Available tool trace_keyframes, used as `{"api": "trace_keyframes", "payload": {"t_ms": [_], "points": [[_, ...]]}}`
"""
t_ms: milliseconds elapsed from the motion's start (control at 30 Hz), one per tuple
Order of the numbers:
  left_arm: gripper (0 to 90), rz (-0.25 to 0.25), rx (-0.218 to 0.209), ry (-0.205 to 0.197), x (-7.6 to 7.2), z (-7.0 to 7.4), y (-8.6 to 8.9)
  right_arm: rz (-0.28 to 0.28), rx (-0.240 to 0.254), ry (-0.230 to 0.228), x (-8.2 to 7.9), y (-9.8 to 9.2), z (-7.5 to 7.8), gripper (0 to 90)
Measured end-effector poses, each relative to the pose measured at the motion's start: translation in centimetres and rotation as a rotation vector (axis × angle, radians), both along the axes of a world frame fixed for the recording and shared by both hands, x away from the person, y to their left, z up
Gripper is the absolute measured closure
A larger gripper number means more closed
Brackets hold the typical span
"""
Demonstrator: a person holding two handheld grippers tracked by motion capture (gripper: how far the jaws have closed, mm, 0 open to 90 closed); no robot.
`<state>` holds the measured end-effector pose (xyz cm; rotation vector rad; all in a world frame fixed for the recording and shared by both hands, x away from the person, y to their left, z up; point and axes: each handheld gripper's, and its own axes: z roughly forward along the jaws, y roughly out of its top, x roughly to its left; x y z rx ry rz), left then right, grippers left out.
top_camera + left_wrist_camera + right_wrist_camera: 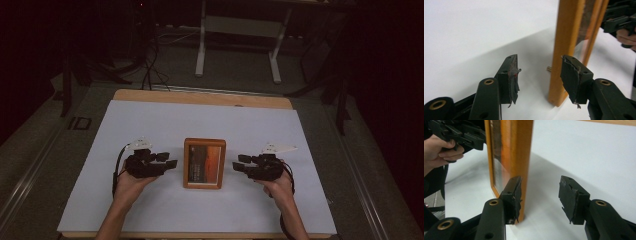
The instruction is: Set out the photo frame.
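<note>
A wooden picture frame (204, 163) holding an orange-toned picture stands upright at the middle of the white-covered table, its face toward the person. My left gripper (170, 160) is just left of it, held in a hand and open, with nothing between its jaws. In the left gripper view the frame's side edge (565, 37) rises just beyond the open left gripper (540, 75), and the right gripper (617, 20) shows behind. My right gripper (241, 163) is open on the frame's right side. In the right gripper view the right gripper (540, 195) is empty beside the frame (520, 150).
The white sheet (150, 125) covers most of a wooden table (200, 96). Past the far edge, on the dark floor, are the white legs of a desk (201, 50) and some cables (150, 70). Bare sheet lies around the frame.
</note>
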<state>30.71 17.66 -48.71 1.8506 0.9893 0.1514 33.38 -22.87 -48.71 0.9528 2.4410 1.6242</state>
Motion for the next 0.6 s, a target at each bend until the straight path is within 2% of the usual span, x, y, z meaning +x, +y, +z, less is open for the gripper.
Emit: {"api": "trace_keyframes", "payload": {"t_ms": [167, 367, 467, 600], "points": [[47.4, 0.026, 0.035, -0.007, -0.2, -0.4, 0.4, -0.025, -0.021, 0.008, 0.0, -0.8, -0.4, 51.9], [46.6, 0.058, 0.069, 0.014, -0.1, -1.4, 0.8, -0.062, -0.07, 0.024, 0.1, -1.4, -1.1, 50.0], [47.0, 0.082, 0.133, 0.013, -0.2, -1.9, 0.8, -0.079, -0.096, 0.027, 0.2, -1.8, -1.5, 48.6], [47.5, 0.105, 0.169, 0.042, -0.2, -2.6, 0.9, -0.104, -0.115, 0.038, 0.5, -2.2, -1.9, 44.2]]}}
